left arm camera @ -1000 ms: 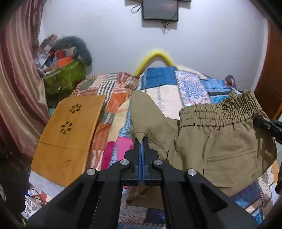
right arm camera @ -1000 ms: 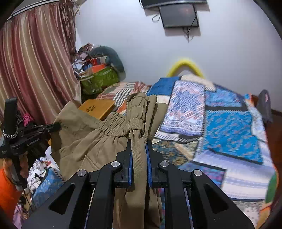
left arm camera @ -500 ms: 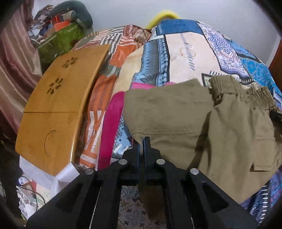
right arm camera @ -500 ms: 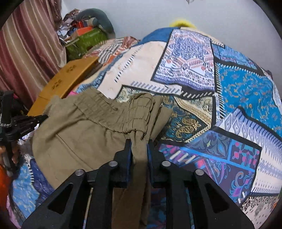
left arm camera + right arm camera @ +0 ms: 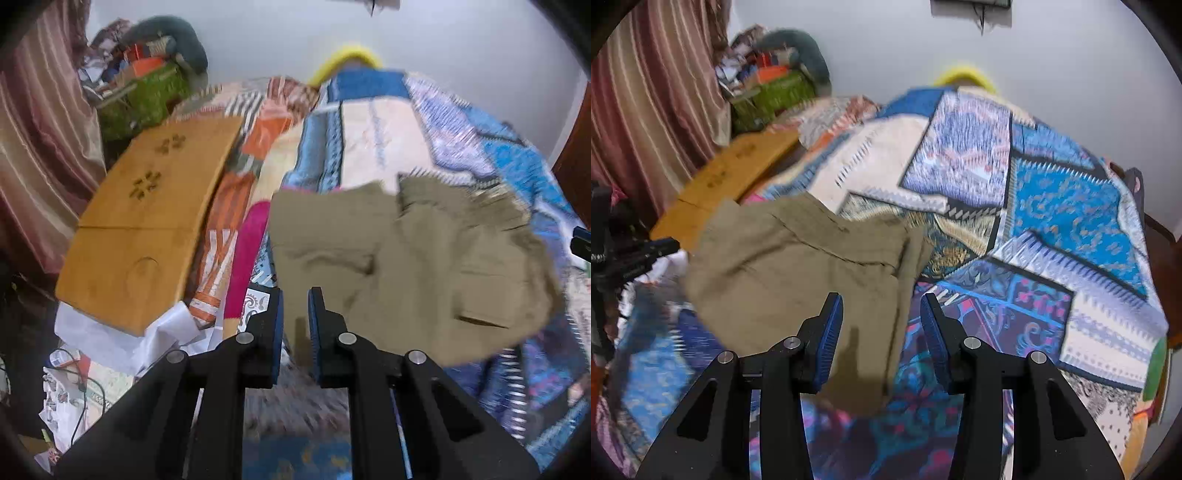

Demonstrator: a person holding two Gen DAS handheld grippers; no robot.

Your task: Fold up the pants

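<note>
The khaki pants (image 5: 406,266) lie folded on the patchwork bedspread (image 5: 388,122), near its front edge. In the right wrist view the pants (image 5: 798,266) spread left of centre, one edge hanging over the bed front. My left gripper (image 5: 294,299) is open a little, its blue pads just clear of the pants' near left corner. My right gripper (image 5: 881,302) is open wide above the pants' right edge and holds nothing. The left gripper's tip shows in the right wrist view (image 5: 661,245), left of the pants.
A wooden lap table (image 5: 147,221) lies at the left of the bed. A striped curtain (image 5: 40,129) hangs at the far left, with a cluttered pile (image 5: 147,74) in the corner. A yellow hoop (image 5: 347,59) stands at the bed's far end. Cables and papers (image 5: 81,376) lie below left.
Both grippers were shut on the pants, lowered them onto the bed, and have now opened and let go. Both cameras have tilted up and pulled back slightly.
</note>
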